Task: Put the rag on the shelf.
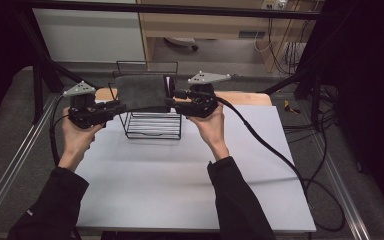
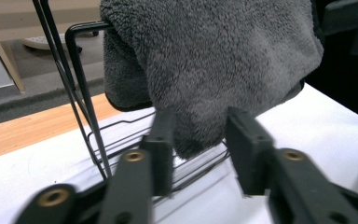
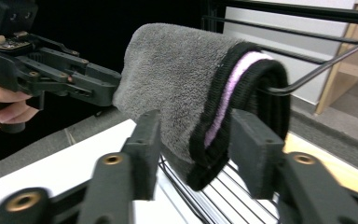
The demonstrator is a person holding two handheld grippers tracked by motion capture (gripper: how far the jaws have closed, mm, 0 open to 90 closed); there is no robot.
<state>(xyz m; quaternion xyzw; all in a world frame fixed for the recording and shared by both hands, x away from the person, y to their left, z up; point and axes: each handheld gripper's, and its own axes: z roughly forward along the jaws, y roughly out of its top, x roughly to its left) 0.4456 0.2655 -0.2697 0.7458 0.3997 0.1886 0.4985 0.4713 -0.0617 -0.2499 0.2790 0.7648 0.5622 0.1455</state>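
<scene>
The grey towel already hangs over the wire rack near the table's far edge, both the left gripper and right gripper open astride its ends, probably only withdrawal left.

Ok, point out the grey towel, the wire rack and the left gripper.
grey towel (image 1: pixel 141 92), high view, middle of its draped top.
wire rack (image 1: pixel 155 129), high view, its lower wires.
left gripper (image 2: pixel 199 140), left gripper view, midway between its fingertips.

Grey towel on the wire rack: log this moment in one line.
grey towel: draped over wire rack | left gripper: open, jaws astride towel's hanging corner | right gripper: open, jaws astride towel's black-trimmed edge
</scene>
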